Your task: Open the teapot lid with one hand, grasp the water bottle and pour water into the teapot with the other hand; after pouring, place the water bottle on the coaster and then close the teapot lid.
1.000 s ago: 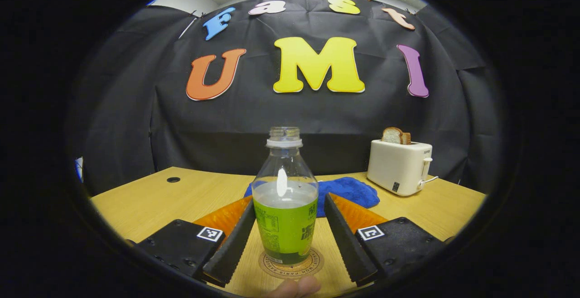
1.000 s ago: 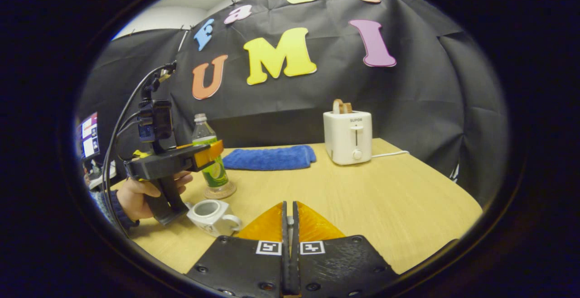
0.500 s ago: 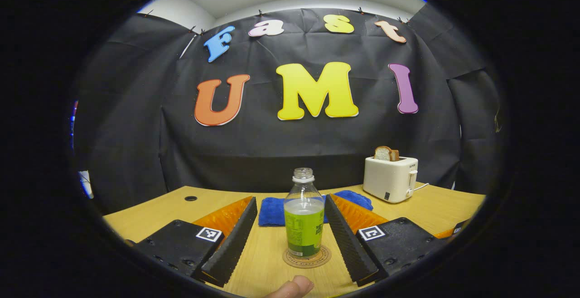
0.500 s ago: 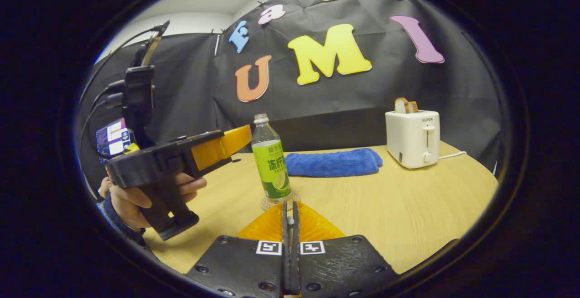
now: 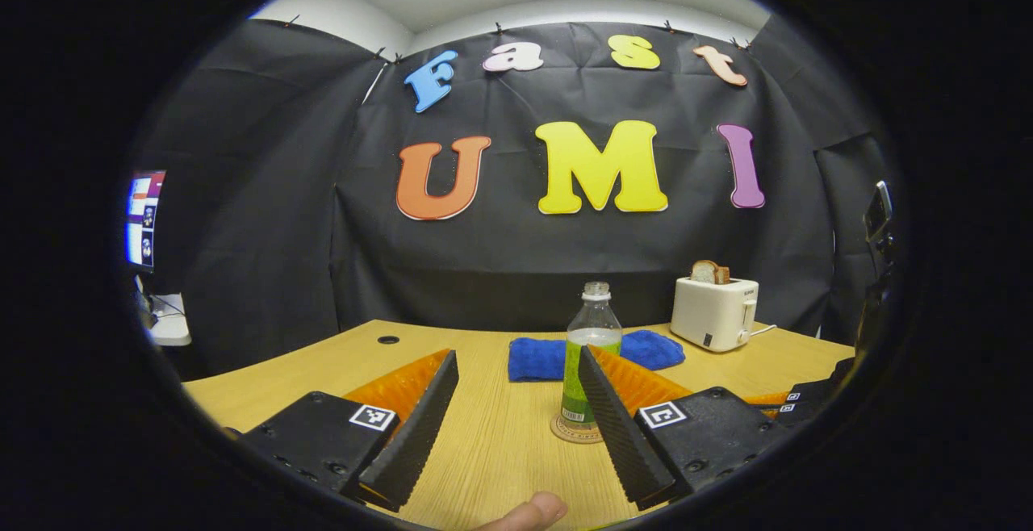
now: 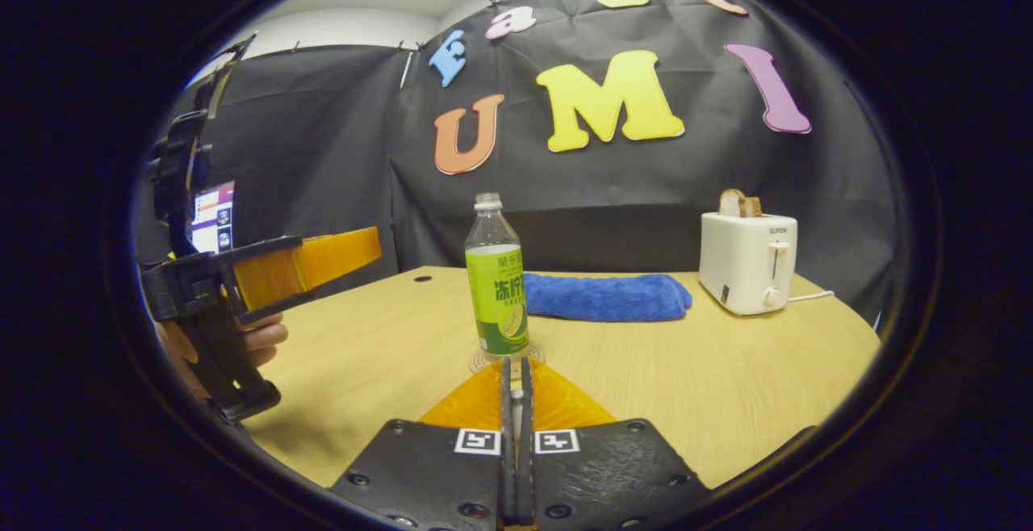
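Water bottle [image 6: 495, 277] upright on coaster [image 5: 570, 429], left tool [image 5: 516, 418] wide apart, right tool [image 6: 516, 402] pressed closed, empty

Bare table [image 6: 387, 353] left of the water bottle [image 6: 495, 281]; towel [image 6: 605, 297] behind.

We're looking at the water bottle [image 6: 496, 281] standing upright on the round coaster [image 5: 575, 428], out on the wooden tabletop. It's wearing a green label around its lower body, the upper part is showing clear, and the neck is sitting uncapped. The liquid level is resting just above the label. From the left gripper view, its right side is hiding behind a finger.
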Available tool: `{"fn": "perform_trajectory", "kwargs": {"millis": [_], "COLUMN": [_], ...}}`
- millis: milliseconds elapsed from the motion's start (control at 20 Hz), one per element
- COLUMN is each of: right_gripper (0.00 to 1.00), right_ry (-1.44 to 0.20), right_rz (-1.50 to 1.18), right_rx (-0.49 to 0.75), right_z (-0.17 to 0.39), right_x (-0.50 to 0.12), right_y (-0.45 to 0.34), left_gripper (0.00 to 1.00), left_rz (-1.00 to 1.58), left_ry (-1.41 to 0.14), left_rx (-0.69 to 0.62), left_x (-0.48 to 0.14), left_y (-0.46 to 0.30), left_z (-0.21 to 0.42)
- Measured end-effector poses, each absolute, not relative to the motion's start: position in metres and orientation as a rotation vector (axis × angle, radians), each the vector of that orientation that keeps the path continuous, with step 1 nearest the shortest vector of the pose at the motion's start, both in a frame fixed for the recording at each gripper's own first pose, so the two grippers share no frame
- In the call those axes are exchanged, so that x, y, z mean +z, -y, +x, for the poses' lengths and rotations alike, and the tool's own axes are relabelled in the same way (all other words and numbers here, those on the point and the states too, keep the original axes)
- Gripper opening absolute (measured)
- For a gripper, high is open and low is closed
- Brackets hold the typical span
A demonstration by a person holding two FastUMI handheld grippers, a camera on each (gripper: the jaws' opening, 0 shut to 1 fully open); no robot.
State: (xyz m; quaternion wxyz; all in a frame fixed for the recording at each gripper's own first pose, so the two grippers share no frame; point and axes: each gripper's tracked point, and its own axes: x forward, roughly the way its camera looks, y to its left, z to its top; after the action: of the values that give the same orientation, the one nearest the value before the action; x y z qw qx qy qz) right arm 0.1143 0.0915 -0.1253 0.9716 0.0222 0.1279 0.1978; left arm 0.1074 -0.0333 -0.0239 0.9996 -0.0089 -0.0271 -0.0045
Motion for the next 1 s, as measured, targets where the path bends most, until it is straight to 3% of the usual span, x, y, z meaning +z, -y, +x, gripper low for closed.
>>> {"fn": "perform_trajectory", "kwargs": {"millis": [50,200,300,400,450,500,1000], "right_gripper": [0.01,0.16,0.48,0.61,0.75,0.96,0.95], "right_ry": [-0.265,-0.263,-0.254,-0.23,-0.209,-0.191,-0.025], "right_rz": [0.032,0.041,0.014,-0.002,0.001,0.001,-0.053], "right_rx": [0.397,0.379,0.342,0.326,0.325,0.305,0.035], "right_z": [0.115,0.112,0.109,0.098,0.093,0.086,-0.021], "right_x": [-0.129,-0.127,-0.117,-0.098,-0.087,-0.073,0.041], "right_y": [-0.092,-0.089,-0.081,-0.077,-0.074,-0.067,0.056], "left_gripper": [0.94,0.94,0.94,0.94,0.94,0.94,0.94], "left_rz": [-0.025,-0.055,-0.07,-0.075,-0.072,-0.066,0.036], "left_ry": [0.04,0.002,-0.017,-0.025,-0.03,-0.033,-0.007], "left_rx": [-0.005,-0.007,-0.009,-0.018,-0.021,-0.023,-0.035], "left_x": [-0.028,-0.038,-0.039,-0.034,-0.031,-0.028,0.008], "left_y": [0.03,0.024,0.021,0.019,0.018,0.019,0.021], "left_z": [0.104,0.092,0.083,0.072,0.067,0.06,-0.025]}}
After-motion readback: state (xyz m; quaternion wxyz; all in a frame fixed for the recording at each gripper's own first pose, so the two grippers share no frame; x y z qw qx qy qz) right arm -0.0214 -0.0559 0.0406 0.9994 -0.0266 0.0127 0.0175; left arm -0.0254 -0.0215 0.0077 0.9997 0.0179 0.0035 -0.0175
